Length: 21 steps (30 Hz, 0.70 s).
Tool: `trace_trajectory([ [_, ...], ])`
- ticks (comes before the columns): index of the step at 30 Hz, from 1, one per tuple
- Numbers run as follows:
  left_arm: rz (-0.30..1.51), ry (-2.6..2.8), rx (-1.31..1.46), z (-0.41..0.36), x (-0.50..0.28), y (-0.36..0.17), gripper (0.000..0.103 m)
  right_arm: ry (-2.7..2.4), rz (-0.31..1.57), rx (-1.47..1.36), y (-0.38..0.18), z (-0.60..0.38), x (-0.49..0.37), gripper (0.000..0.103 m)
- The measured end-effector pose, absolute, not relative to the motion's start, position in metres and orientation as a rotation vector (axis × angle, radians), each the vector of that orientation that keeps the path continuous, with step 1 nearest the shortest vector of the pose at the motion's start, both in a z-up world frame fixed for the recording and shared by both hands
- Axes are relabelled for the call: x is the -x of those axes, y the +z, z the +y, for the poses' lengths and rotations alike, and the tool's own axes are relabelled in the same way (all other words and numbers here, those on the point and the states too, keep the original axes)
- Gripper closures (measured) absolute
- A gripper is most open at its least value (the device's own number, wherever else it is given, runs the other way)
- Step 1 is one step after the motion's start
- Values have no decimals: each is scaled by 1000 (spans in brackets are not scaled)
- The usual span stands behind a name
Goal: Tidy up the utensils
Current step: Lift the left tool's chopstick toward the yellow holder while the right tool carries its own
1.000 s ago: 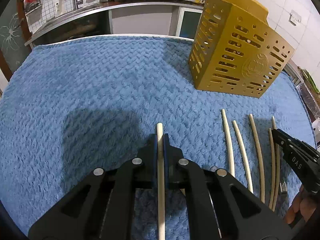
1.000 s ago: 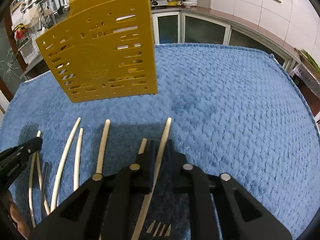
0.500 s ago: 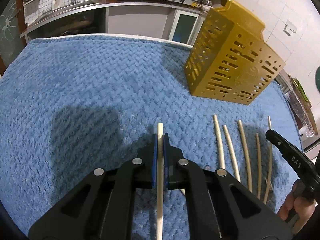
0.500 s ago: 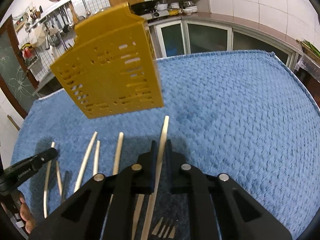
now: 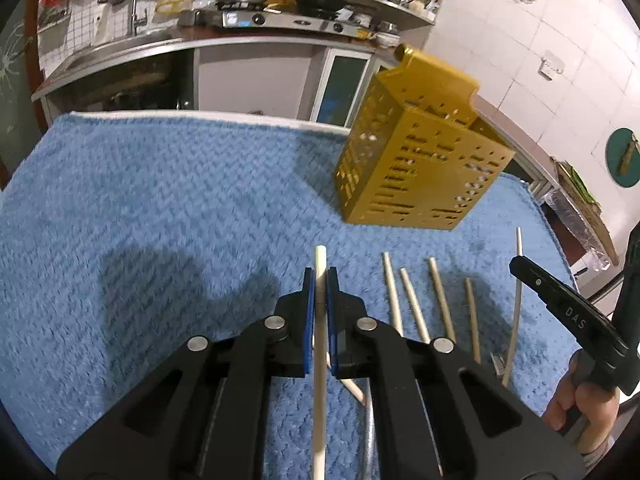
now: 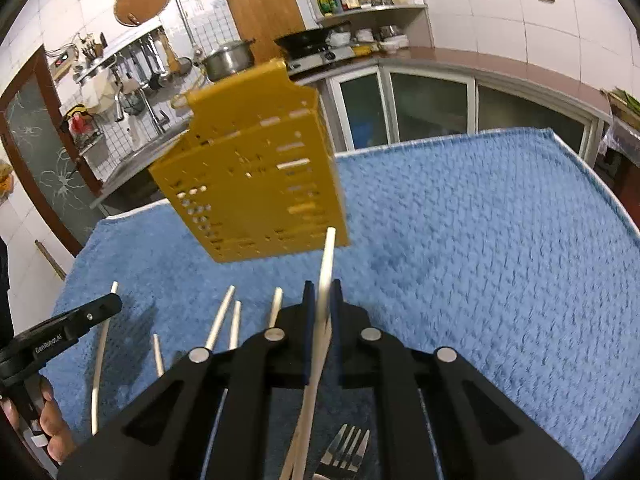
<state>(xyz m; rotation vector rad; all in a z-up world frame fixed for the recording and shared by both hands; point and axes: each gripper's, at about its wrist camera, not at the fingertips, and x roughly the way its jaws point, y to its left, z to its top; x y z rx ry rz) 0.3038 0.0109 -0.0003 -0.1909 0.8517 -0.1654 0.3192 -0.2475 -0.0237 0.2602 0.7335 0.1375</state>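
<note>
Your left tongs (image 5: 319, 280) are clamped on a pale chopstick (image 5: 320, 336), its blunt tip poking out just past the blue pads (image 5: 308, 308) and its shaft running back under the black frame. Below them lies the blue towel (image 5: 160, 208) that covers the tabletop. To the right of that held chopstick, loose chopsticks (image 5: 416, 304) lie on the towel, roughly side by side, their tips pointing toward the yellow utensil holder (image 5: 416, 168). The holder stands tilted on the far part of the towel, well apart from both tongs, its slotted walls facing you. At the right edge of the left wrist view, a hand (image 5: 580, 404) grips the handle of the other tool.

Your right tongs (image 6: 321, 292) are closed on a second pale chopstick (image 6: 325, 268), which slants slightly between the pads, its tip reaching up in front of the holder's lower corner. A metal fork (image 6: 346, 450) lies on the towel under the frame of the right tongs, tines pointing away from the holder. To the right of the right tongs there is only towel, up to its far edge.
</note>
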Motion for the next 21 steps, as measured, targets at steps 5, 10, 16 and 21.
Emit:
trace_trajectory([
  [5, 815, -163, 163, 7, -300, 16, 99, 148, 691, -244, -11, -247, -315, 96],
  [10, 756, -151, 125, 2, -300, 34, 99, 156, 652, -237, 3, -250, -314, 96],
  [16, 717, -137, 119, 0, -301, 48, 99, 158, 615, -212, 17, -251, -314, 96],
  [21, 690, -156, 192, 9, -302, 58, 99, 159, 597, -205, 24, -252, -313, 96],
])
